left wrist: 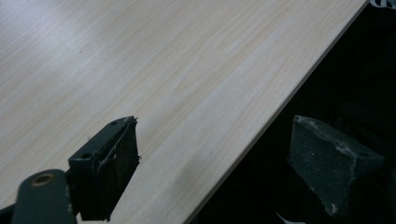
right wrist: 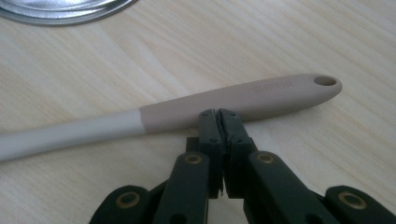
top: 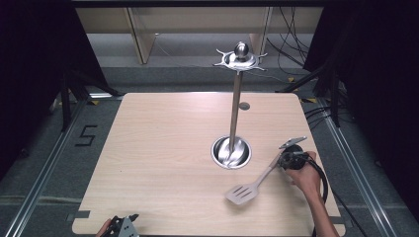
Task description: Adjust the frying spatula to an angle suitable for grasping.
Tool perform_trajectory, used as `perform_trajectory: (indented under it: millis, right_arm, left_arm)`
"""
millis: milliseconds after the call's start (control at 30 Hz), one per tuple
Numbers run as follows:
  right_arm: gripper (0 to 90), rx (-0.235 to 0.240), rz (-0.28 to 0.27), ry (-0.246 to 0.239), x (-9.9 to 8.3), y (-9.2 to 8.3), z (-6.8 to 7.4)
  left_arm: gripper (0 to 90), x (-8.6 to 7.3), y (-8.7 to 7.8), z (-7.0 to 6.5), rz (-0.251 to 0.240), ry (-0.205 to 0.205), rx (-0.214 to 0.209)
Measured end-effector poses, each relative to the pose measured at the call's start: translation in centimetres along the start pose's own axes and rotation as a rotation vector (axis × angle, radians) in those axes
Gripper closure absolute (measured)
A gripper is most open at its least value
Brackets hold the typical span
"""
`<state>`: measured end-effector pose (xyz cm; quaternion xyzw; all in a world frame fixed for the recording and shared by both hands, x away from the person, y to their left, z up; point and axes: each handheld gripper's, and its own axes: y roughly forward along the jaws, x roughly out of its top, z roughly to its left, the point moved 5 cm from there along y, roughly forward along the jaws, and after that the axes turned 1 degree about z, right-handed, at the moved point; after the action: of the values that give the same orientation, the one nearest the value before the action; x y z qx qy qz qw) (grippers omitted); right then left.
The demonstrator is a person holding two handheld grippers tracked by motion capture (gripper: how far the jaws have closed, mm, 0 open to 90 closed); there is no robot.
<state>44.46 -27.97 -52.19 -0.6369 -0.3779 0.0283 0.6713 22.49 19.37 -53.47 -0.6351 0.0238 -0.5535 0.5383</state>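
Note:
A slotted spatula (top: 243, 192) with a beige handle lies on the wooden table (top: 163, 148), right of the middle, its handle pointing toward my right gripper (top: 281, 164). In the right gripper view the handle (right wrist: 261, 95) lies crosswise just beyond the tips of my right gripper (right wrist: 218, 113). Its jaws are shut against each other with nothing between them. My left gripper (top: 129, 219) rests at the table's near left edge. In the left gripper view it (left wrist: 215, 123) is open, with one finger (left wrist: 109, 158) over the wood and the other off the edge.
A metal utensil stand (top: 235, 106) rises from a round base (top: 231, 152) mid-table, with a hooked ring (top: 239, 58) on top; its base rim (right wrist: 60, 9) lies close beyond the spatula. A small grey disc (top: 244, 105) sits at the far side. Cables lie on the floor at the right.

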Motion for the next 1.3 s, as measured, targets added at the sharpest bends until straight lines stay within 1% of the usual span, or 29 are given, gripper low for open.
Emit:
perform_trajectory:
  millis: [67, 233, 267, 300, 367, 400, 433, 467, 500, 533, 567, 600, 633, 667, 700, 733, 767, 800, 833, 867, 900, 933, 1000, 1067, 1100, 1133, 1200, 1233, 1300]
  right_arm:
    - [89.1, 0.014, 0.002, 0.019, 0.5, 0.3, -0.1]
    - [89.1, 0.018, 0.001, 0.010, 1.0, 0.6, -0.4]
    - [89.1, 0.014, 0.014, 0.011, 1.1, 0.5, -0.4]
    - [88.5, 0.011, 0.027, 0.027, 1.3, 0.5, -0.2]
    - [87.8, 0.009, 0.032, 0.030, 1.4, 0.5, -0.2]
    - [84.8, 0.008, 0.032, 0.055, 1.5, 0.5, -0.3]
    - [84.8, 0.008, 0.032, 0.055, 1.5, 0.5, -0.3]
    - [82.3, 0.012, 0.034, 0.073, 1.6, 0.5, -0.2]
    - [73.6, 0.015, 0.042, 0.116, 1.6, 0.4, -0.1]
    - [73.6, 0.015, 0.042, 0.116, 1.6, 0.4, -0.1]
    - [69.4, 0.013, 0.034, 0.140, 1.6, 0.4, -0.2]
    - [61.4, 0.026, 0.020, 0.182, 1.7, 0.3, -0.2]
    - [59.1, 0.029, 0.013, 0.201, 1.9, 0.2, -0.1]
    - [59.1, 0.029, 0.013, 0.201, 1.9, 0.2, -0.1]
    - [55.2, 0.038, -0.006, 0.210, 2.1, 0.2, -0.1]
    - [47.5, 0.045, -0.001, 0.218, 2.0, 0.2, -0.1]
    - [47.5, 0.045, -0.001, 0.218, 2.0, 0.2, -0.1]
    - [45.6, 0.051, 0.003, 0.256, 2.1, 0.2, 0.2]
    - [43.6, 0.059, 0.033, 0.304, 2.1, 0.0, 0.8]
    - [39.3, 0.045, 0.046, 0.301, 2.1, 0.1, 0.9]
    - [37.6, 0.041, 0.057, 0.320, 2.2, 0.2, 1.1]
    - [35.0, 0.047, 0.087, 0.305, 2.0, 0.5, 1.2]
    - [35.1, 0.041, 0.083, 0.323, 2.2, 0.6, 1.3]
    - [34.5, 0.034, 0.094, 0.308, 2.2, 0.8, 1.4]
    - [33.1, 0.044, 0.091, 0.327, 2.4, 1.0, 1.7]
    - [33.1, 0.044, 0.091, 0.327, 2.4, 1.0, 1.7]
    - [29.6, 0.041, 0.117, 0.335, 2.5, 1.4, 1.9]
    - [29.1, 0.050, 0.113, 0.319, 2.6, 1.5, 1.8]
    - [28.8, 0.024, 0.119, 0.281, 2.4, 1.9, 1.5]
  left_arm:
    - [15.2, 0.0, -0.1, 0.0, 0.005, 0.004, -0.002]
    - [15.2, 0.0, 0.0, 0.0, 0.004, 0.004, -0.003]
    - [15.2, 0.0, 0.0, 0.0, 0.003, 0.004, -0.002]
    - [15.2, 0.0, 0.0, 0.0, 0.000, -0.001, -0.002]
    - [15.2, 0.0, 0.0, 0.1, 0.005, 0.008, 0.006]
    - [15.2, 0.0, -0.1, 0.1, 0.005, 0.004, -0.004]
    - [15.3, 0.0, -0.1, 0.1, 0.005, 0.004, -0.004]
    - [15.3, 0.0, -0.1, 0.1, 0.002, 0.002, -0.001]
    - [15.3, 0.0, 0.1, 0.1, -0.011, -0.011, 0.008]
    - [15.2, 0.0, 0.1, 0.1, -0.011, -0.011, 0.008]
    - [15.2, 0.0, 0.1, 0.1, -0.010, -0.013, 0.010]
    - [15.3, 0.0, 0.0, 0.1, -0.003, -0.004, 0.005]
    - [15.2, 0.0, -0.1, 0.1, -0.002, -0.002, 0.000]
    - [15.3, 0.0, -0.1, 0.1, -0.002, -0.002, 0.000]
    - [15.3, 0.0, 0.0, 0.1, -0.006, -0.004, 0.002]
    - [15.3, 0.0, 0.0, 0.1, -0.006, -0.006, 0.003]
    - [15.3, 0.0, 0.0, 0.1, -0.002, -0.007, -0.001]
    - [15.3, 0.0, -0.1, 0.1, 0.004, 0.001, -0.001]
    - [15.3, 0.0, 0.0, 0.1, 0.004, 0.008, 0.004]
    - [15.3, 0.0, 0.0, 0.1, 0.005, 0.009, 0.005]
    - [15.3, 0.0, 0.0, 0.1, 0.005, 0.007, 0.004]
    - [15.3, 0.0, 0.0, 0.1, 0.008, 0.010, 0.006]
    - [15.3, 0.0, 0.0, 0.1, 0.007, 0.013, 0.003]
    - [15.3, 0.0, -0.1, 0.1, -0.001, -0.004, -0.003]
    - [15.3, 0.0, -0.1, 0.1, 0.003, 0.000, -0.001]
    - [15.3, 0.0, -0.1, 0.1, 0.003, 0.000, -0.001]
    - [15.3, 0.0, 0.1, 0.1, 0.002, 0.010, -0.002]
    - [15.3, 0.0, 0.0, 0.1, 0.005, 0.009, 0.005]
    - [15.3, 0.0, 0.0, 0.1, 0.006, 0.011, 0.002]
